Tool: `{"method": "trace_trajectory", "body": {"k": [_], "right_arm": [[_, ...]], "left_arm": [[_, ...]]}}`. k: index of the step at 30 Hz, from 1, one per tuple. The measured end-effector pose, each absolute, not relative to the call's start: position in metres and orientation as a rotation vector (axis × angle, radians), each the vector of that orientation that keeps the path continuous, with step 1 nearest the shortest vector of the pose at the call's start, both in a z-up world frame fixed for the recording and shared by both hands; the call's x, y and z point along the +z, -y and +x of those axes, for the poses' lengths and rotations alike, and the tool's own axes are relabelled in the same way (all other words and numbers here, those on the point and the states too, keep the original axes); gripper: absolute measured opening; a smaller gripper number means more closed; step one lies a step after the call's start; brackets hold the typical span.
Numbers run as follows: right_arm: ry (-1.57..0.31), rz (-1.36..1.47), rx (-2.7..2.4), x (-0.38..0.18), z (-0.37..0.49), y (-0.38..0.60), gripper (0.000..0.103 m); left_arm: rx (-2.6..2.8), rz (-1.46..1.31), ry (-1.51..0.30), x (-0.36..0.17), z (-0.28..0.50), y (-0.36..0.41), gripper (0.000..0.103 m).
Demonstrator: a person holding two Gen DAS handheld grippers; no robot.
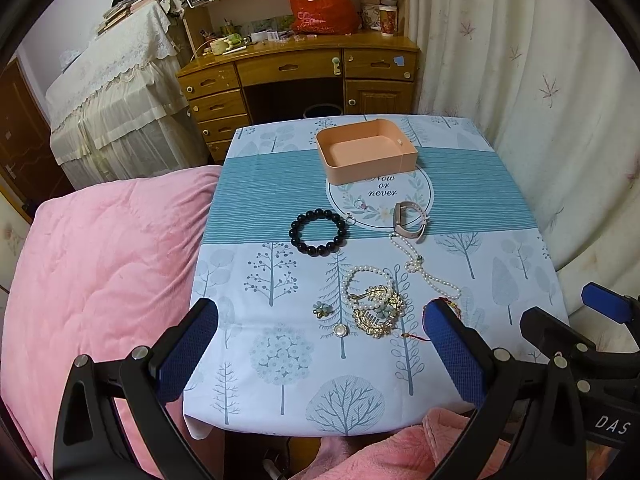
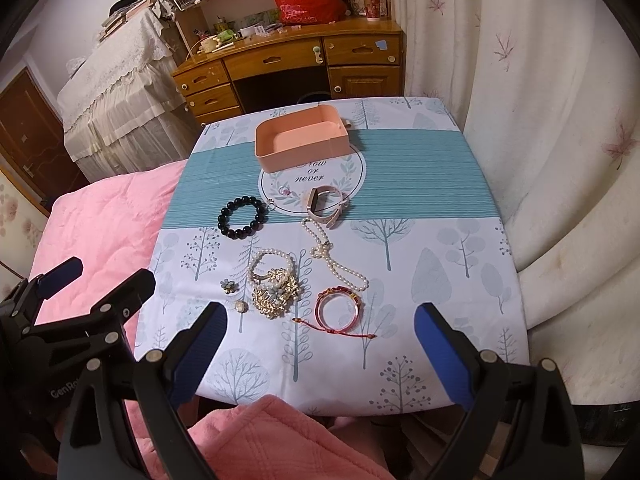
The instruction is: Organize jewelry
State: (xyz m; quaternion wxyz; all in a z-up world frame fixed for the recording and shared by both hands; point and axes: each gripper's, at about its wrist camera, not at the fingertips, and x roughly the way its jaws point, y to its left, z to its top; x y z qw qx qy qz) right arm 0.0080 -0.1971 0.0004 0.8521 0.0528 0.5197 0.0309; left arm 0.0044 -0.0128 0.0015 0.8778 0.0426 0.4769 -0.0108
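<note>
Both hand-held grippers hang over the near edge of the table, each spread wide with nothing between its blue pads: the left hand-held gripper (image 1: 320,354) sits at about 7 o'clock of the jewelry, the right hand-held gripper (image 2: 320,354) at about 5 o'clock.

Nearest them lies a gold filigree hair comb (image 2: 275,294) with a white pearl bracelet (image 2: 272,266) overlapping its far side. At its 9 o'clock is a small flower brooch (image 2: 229,285), at 7 o'clock a round pearl earring (image 2: 240,306), and at 3 o'clock a red bangle (image 2: 339,307) with a red cord trailing from it (the left wrist view hides most of it behind a pad). From the bangle a pearl necklace (image 2: 334,256) snakes toward 12 o'clock up to a pale pink watch (image 2: 326,204). At the watch's 9 o'clock is a black bead bracelet (image 2: 242,216); a small ring (image 2: 285,191) lies between them on the printed circle.

Farther off at 12 o'clock stands the open peach box (image 2: 302,146), nothing visible inside. All rests on the tree-print tablecloth (image 2: 420,280). A pink quilt (image 2: 92,232) lies at 9 o'clock.
</note>
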Motion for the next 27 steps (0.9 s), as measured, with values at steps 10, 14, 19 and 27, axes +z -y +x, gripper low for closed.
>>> {"method": "trace_trajectory", "body": {"k": [10,14,19,27], "right_arm": [[-1.095,0.113,0.066,0.002,0.0077,0.1977,0.095],[-1.093,0.115,0.069,0.0043,0.0073,0.1994,0.095],[-1.092,0.113,0.069,0.0052,0.0064,0.2002,0.095],[-1.09,0.112,0.068,0.005,0.0057,0.1994,0.095]], "left_arm": [[-0.022,0.09,-0.997,0.0023,0.0053,0.0144,0.102],[-0.022,0.09,-0.995,0.0024,0.0049,0.0151,0.102],[-0.022,0.09,-0.996,0.0024,0.0053,0.0159,0.102],[-0.022,0.09,-0.994,0.0023,0.0047,0.0153,0.102]]}}
